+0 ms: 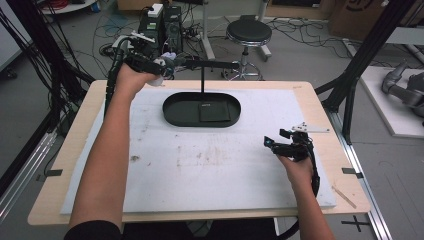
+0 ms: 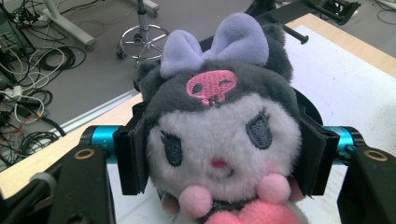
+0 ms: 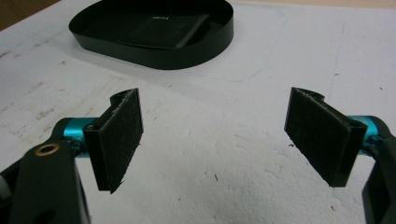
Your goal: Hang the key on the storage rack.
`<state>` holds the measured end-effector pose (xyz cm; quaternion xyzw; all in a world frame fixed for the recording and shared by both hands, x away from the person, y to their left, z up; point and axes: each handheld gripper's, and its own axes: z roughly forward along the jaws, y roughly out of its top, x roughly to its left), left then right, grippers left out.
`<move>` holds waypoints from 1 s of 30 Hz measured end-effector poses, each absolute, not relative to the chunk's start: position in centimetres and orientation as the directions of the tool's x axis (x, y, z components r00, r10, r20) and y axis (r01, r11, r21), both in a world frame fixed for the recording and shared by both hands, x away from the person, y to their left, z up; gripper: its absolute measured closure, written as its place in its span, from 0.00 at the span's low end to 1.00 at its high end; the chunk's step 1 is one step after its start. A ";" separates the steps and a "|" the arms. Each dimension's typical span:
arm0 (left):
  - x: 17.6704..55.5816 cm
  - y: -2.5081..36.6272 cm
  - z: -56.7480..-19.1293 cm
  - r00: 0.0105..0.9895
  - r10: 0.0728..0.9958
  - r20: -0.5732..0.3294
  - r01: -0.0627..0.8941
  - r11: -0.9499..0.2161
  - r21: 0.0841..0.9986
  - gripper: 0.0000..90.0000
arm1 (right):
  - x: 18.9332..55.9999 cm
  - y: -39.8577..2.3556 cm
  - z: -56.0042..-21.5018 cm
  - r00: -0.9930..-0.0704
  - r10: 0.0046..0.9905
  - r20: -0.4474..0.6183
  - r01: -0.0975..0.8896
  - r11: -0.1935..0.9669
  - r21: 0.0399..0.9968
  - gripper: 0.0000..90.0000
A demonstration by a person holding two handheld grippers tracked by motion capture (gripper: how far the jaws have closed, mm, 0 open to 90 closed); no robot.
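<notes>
Near table's far left edge, plush toy (image 2: pixel 222 140) clamped by left gripper (image 1: pixel 165 67); right gripper (image 3: pixel 212 140) held wide, nothing gripped, near black tray (image 3: pixel 154 49).

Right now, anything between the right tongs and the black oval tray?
Nothing. The right gripper view shows bare white foam board between the open right tongs and the black oval tray; the high view agrees.

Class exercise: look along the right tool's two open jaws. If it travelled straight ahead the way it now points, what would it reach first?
The right tool points over bare white board towards the black oval tray. Nothing lies between, so the tray's near wall would probably come first, though height above the board is unclear.
</notes>
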<state>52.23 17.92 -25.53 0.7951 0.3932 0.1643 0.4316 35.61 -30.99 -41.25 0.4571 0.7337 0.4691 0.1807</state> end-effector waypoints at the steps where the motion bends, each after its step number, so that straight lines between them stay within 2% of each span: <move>1: 52.3 17.9 -25.5 0.633 0.770 -0.081 0.479 -0.307 0.822 0.37 | 35.6 -31.0 -41.3 -0.517 0.841 0.162 0.502 0.144 0.853 0.22; 11: 53.9 18.8 -26.5 0.583 0.807 -0.095 0.497 -0.262 0.828 0.35 | 35.5 -31.1 -41.2 -0.510 0.844 0.166 0.507 0.139 0.851 0.22; 30: 54.0 19.0 -27.7 0.556 0.828 -0.069 0.531 -0.290 0.796 0.27 | 35.3 -31.2 -41.1 -0.495 0.855 0.156 0.496 0.130 0.858 0.22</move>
